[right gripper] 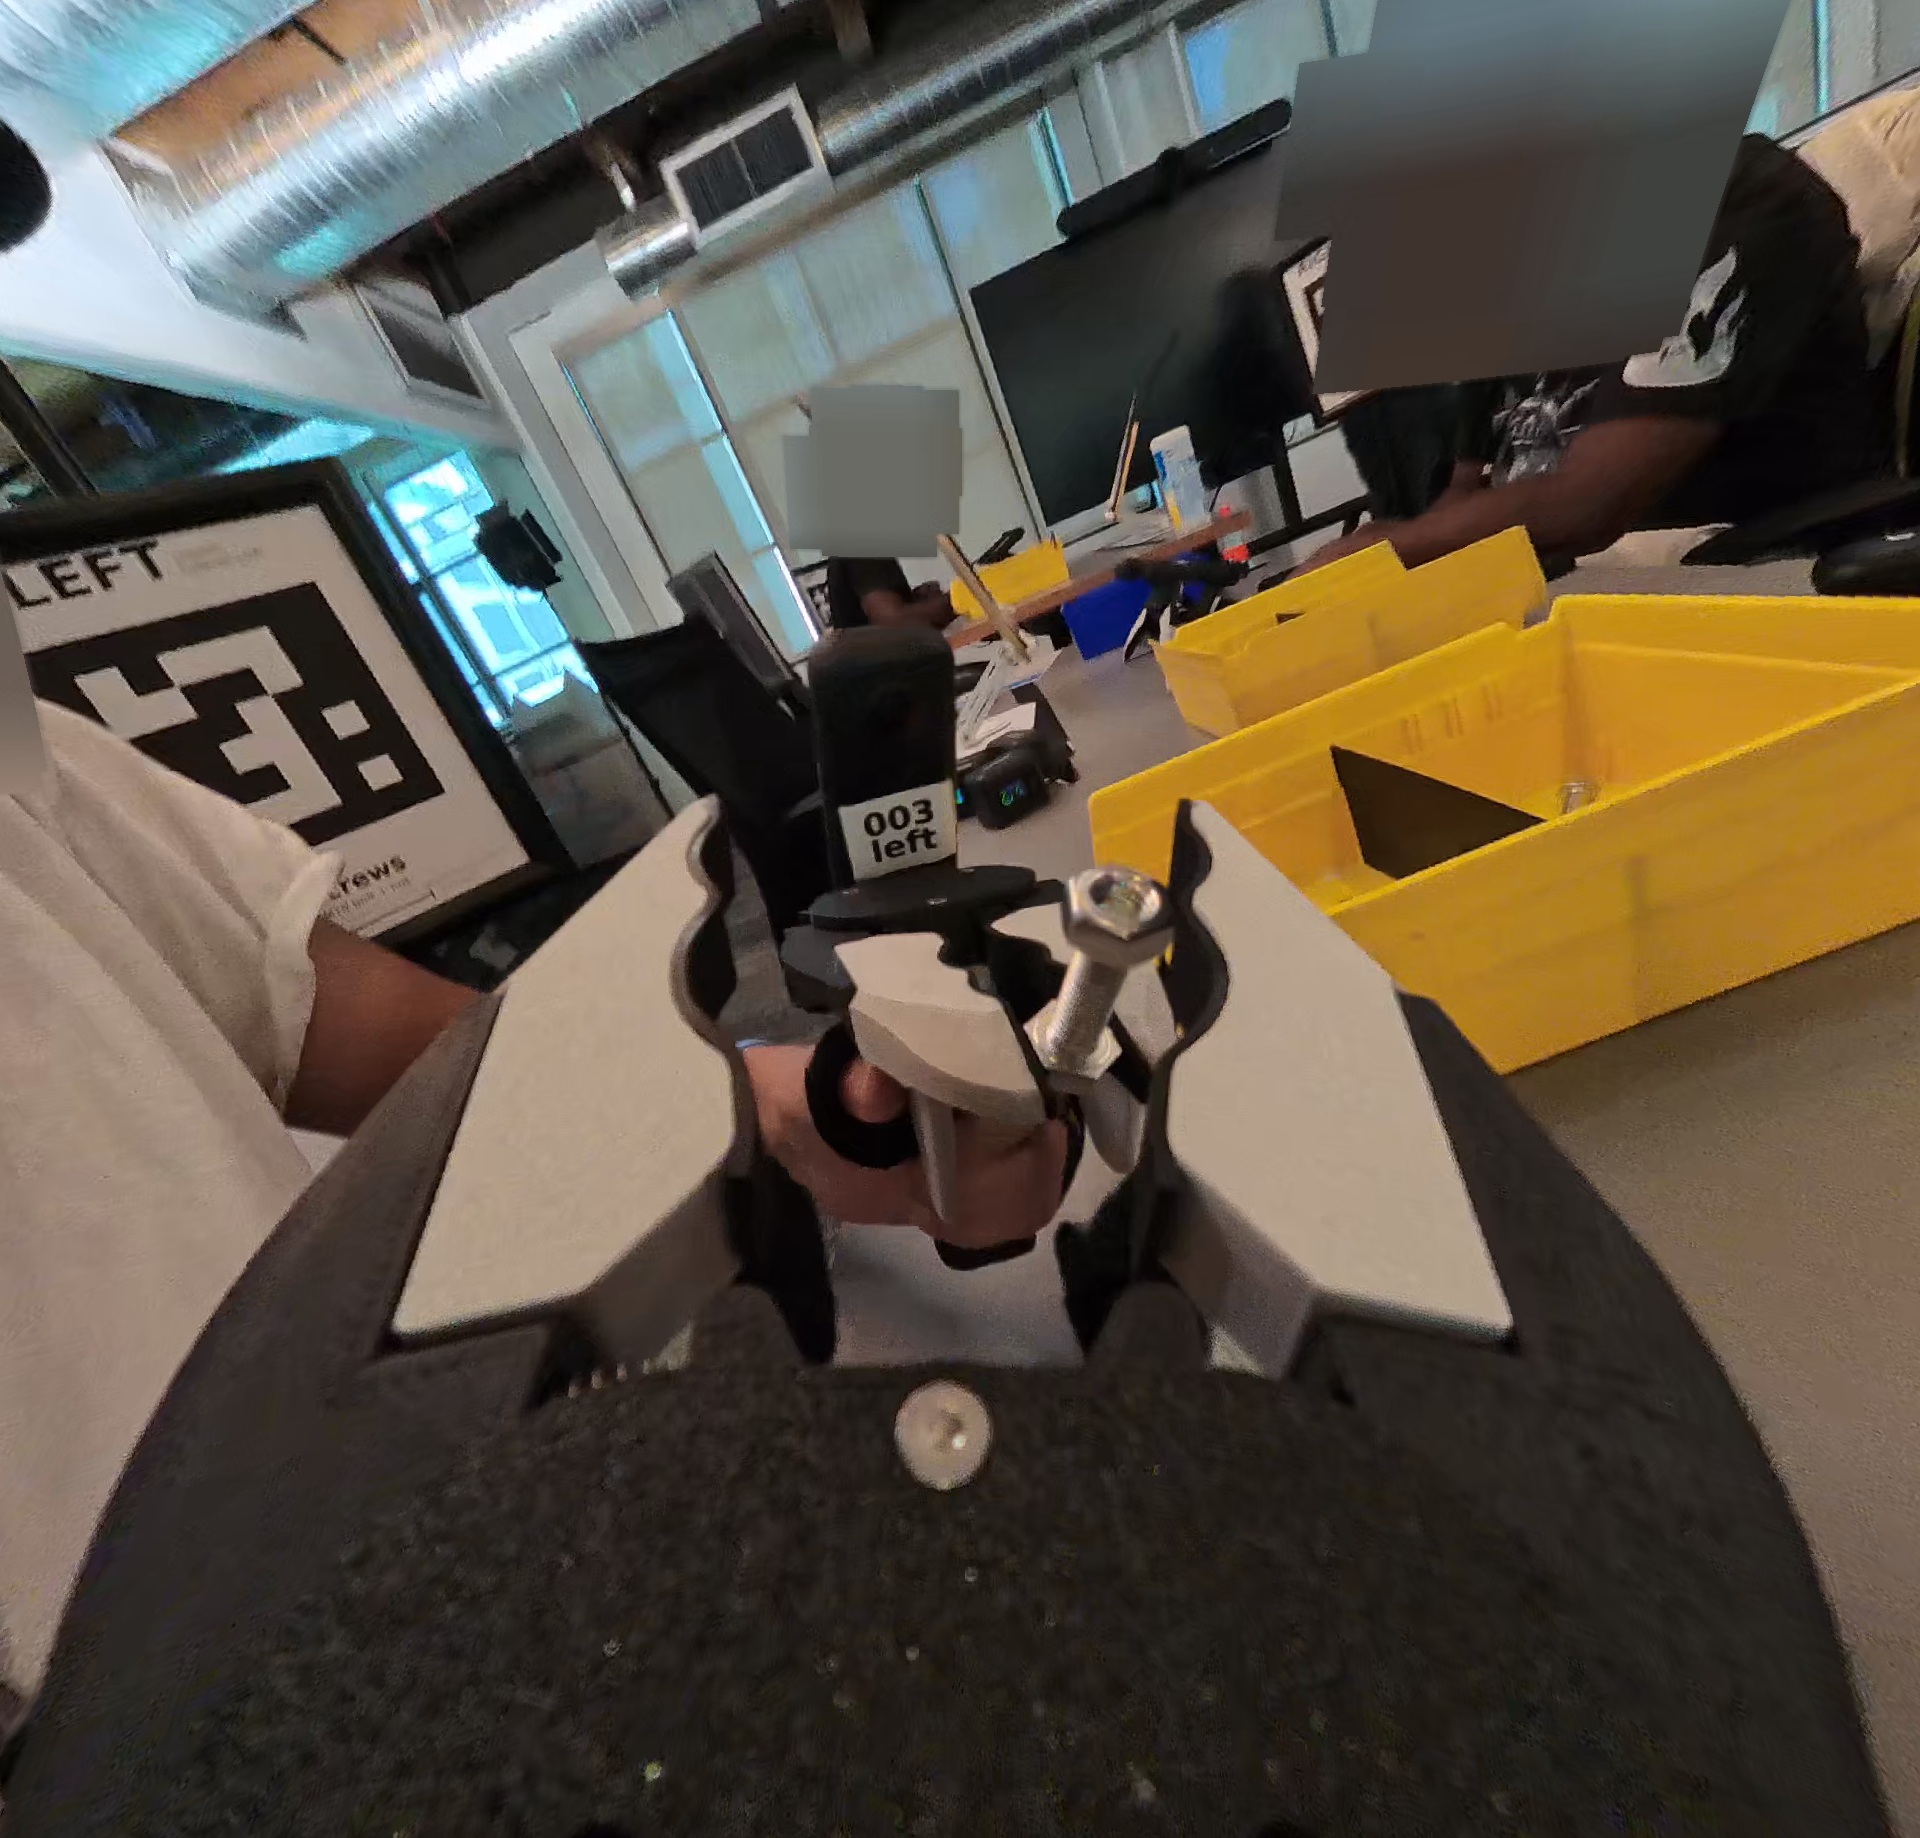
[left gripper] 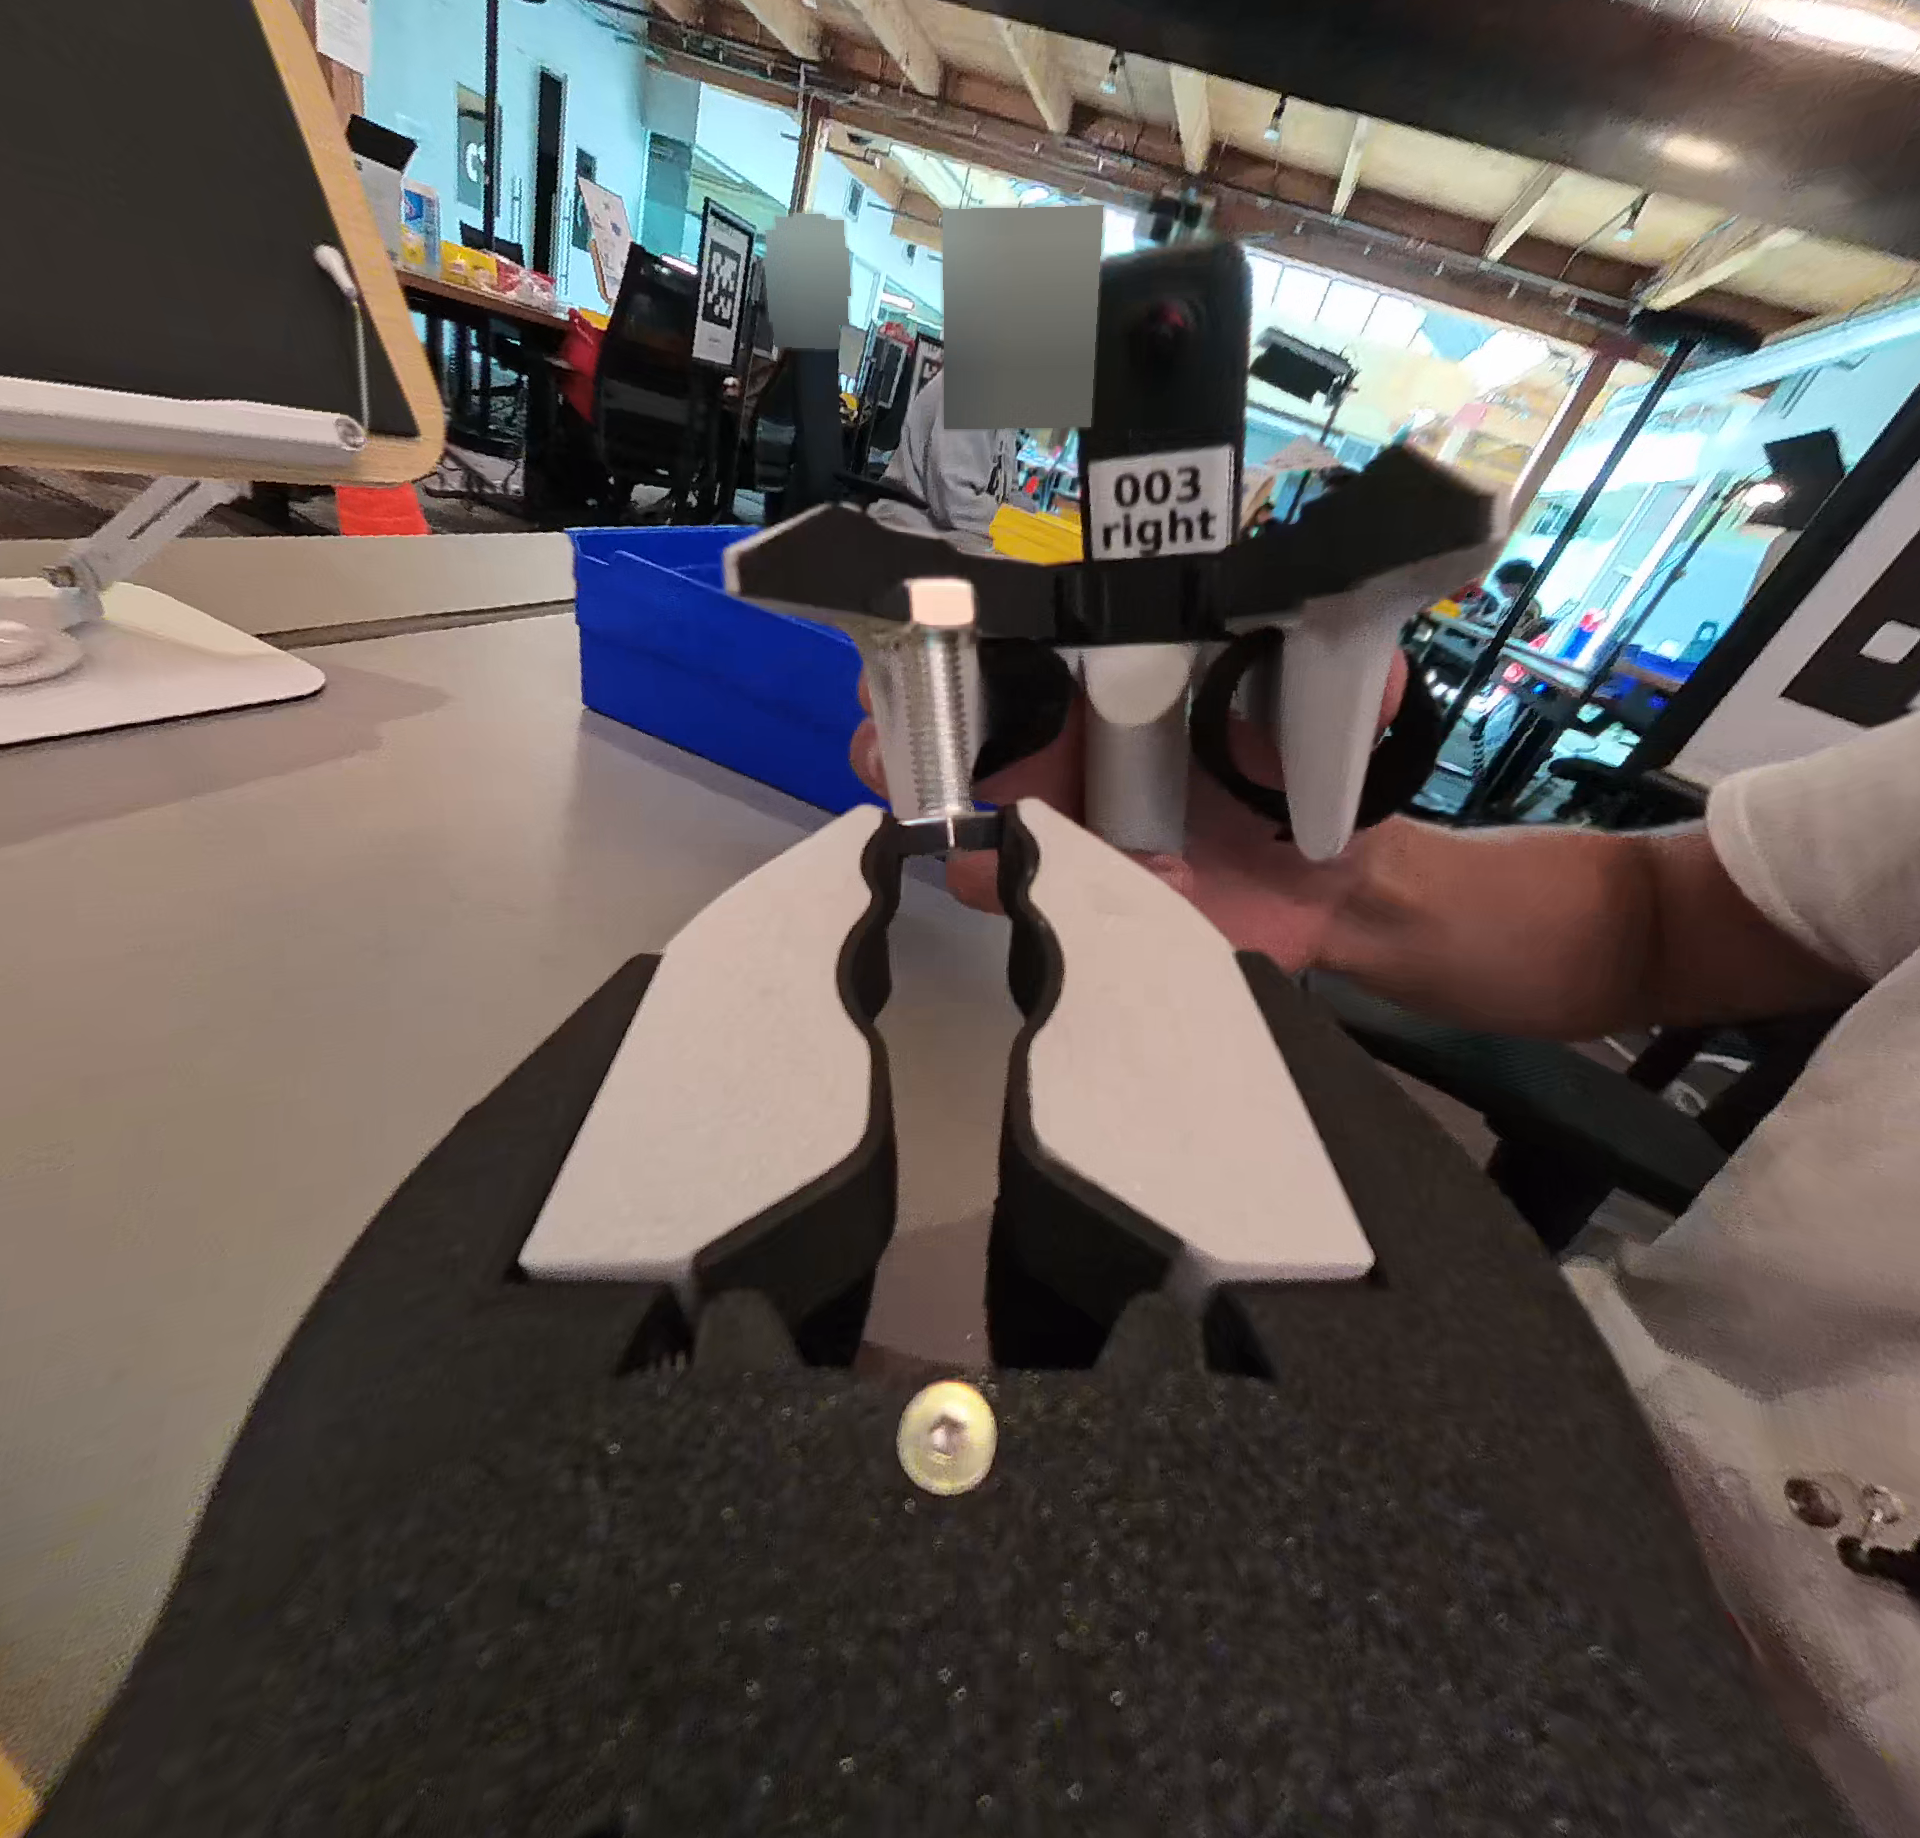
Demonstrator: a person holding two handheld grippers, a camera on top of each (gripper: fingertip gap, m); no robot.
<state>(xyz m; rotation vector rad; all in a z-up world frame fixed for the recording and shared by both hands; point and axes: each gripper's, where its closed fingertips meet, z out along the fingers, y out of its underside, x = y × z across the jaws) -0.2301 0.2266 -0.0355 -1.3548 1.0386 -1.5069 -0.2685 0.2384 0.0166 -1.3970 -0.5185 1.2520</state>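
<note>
- The left gripper (left gripper: 948, 838) has its fingers (left gripper: 748, 1040) drawn nearly together, pinching a thin metal nut (left gripper: 951, 834) at the very tips.
- A silver hex-head bolt (left gripper: 928, 708) stands up from that nut, threaded shank down and head on top, above the grey tabletop (left gripper: 312, 905).
- The right gripper (right gripper: 945, 812) is spread wide and holds nothing. The bolt sits between its fingers (right gripper: 1278, 1040), close to the right-hand one; I cannot tell whether the head touches it.
- A hand (left gripper: 1247, 905) grips the right gripper's handle just beyond the bolt.
- A blue bin (left gripper: 707, 666) lies on the far tabletop behind the bolt in the left wrist view.
- Yellow bins (right gripper: 1558, 957) sit to the right in the right wrist view, well apart from both grippers.
</note>
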